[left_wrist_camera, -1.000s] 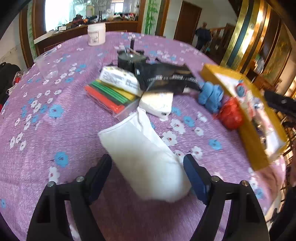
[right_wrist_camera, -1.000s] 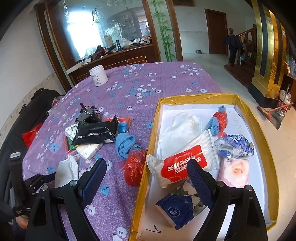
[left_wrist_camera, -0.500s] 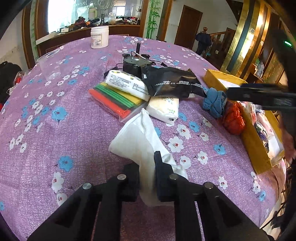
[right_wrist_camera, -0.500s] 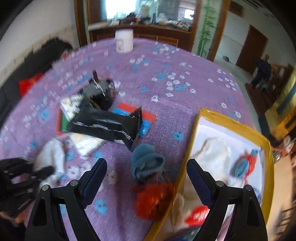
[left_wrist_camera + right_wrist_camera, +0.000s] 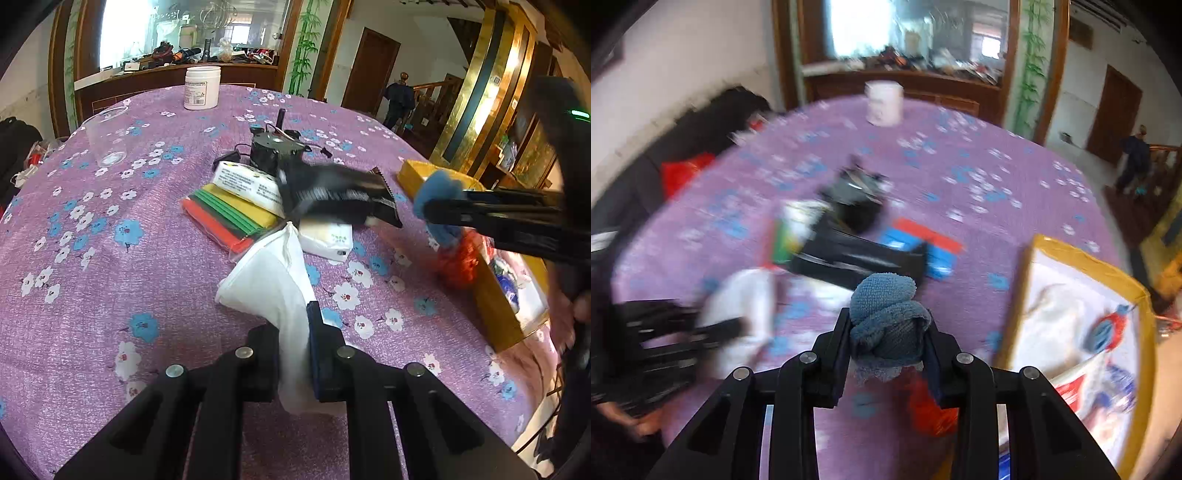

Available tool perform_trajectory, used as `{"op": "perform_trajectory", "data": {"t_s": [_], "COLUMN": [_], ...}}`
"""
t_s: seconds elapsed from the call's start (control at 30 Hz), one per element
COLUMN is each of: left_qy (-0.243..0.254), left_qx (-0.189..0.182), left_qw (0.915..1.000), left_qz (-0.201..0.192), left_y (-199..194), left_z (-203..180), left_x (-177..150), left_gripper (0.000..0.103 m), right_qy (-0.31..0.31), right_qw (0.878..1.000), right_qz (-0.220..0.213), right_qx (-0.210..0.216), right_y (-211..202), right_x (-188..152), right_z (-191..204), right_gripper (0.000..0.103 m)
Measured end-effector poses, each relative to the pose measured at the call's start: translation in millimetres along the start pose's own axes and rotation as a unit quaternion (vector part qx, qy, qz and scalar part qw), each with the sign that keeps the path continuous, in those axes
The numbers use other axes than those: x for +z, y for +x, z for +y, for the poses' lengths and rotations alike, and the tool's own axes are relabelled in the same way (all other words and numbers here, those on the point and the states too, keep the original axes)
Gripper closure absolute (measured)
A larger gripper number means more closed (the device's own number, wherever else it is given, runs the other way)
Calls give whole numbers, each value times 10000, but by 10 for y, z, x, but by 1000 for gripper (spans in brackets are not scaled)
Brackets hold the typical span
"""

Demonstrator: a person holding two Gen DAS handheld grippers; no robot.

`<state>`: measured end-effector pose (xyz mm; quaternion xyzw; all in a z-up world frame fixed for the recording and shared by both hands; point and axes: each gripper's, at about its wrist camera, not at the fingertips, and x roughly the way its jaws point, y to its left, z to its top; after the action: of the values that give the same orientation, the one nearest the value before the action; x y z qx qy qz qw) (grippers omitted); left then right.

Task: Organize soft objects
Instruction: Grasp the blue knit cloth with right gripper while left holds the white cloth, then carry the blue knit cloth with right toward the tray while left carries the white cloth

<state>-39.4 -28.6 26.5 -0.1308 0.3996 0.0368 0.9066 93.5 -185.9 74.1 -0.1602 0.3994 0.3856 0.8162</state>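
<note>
My left gripper (image 5: 291,325) is shut on the near end of a white cloth pouch (image 5: 266,280), which lies on the purple flowered tablecloth (image 5: 110,295). The right gripper (image 5: 886,325) has its jaws closing tight on a rolled blue cloth (image 5: 886,306), with the pads pressing both sides. In the left wrist view the same blue cloth (image 5: 437,188) sits at the right gripper's tip (image 5: 428,212). A red mesh bundle (image 5: 458,262) lies just below it, beside the yellow-rimmed box (image 5: 1082,258), which holds several soft items. The right wrist view is blurred.
Mid-table are a black packet (image 5: 343,195), a tissue pack (image 5: 325,240), a pack of coloured strips (image 5: 225,218) and a black device (image 5: 273,147). A clear cup (image 5: 107,136) and a white jar (image 5: 201,88) stand farther back. A person (image 5: 1134,158) stands by the far stairs.
My left jaws closed on the white pouch. The right gripper swung left from over the box to the blue cloth and closed on it.
</note>
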Motion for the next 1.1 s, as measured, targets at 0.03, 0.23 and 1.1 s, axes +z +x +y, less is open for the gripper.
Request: {"op": "perform_trajectory", "data": {"t_s": [0.03, 0.23, 1.1], "left_qy": [-13, 62, 489], "left_qx": [0, 66, 168], "left_qw": [10000, 9999, 9980], "left_qz": [-21, -117, -367], "left_y": [-18, -106, -271], "left_z": [9, -28, -312], "left_x": [10, 30, 74], "left_gripper": [91, 91, 91], "right_qy": [57, 478, 1023], "right_qw": [9999, 9965, 9843], "right_qz": [-77, -153, -417], "right_qx": [129, 671, 1377], "right_y": [-53, 28, -116], "right_x": [-37, -206, -420], "right_z": [32, 122, 95], "right_gripper": [65, 65, 63]}}
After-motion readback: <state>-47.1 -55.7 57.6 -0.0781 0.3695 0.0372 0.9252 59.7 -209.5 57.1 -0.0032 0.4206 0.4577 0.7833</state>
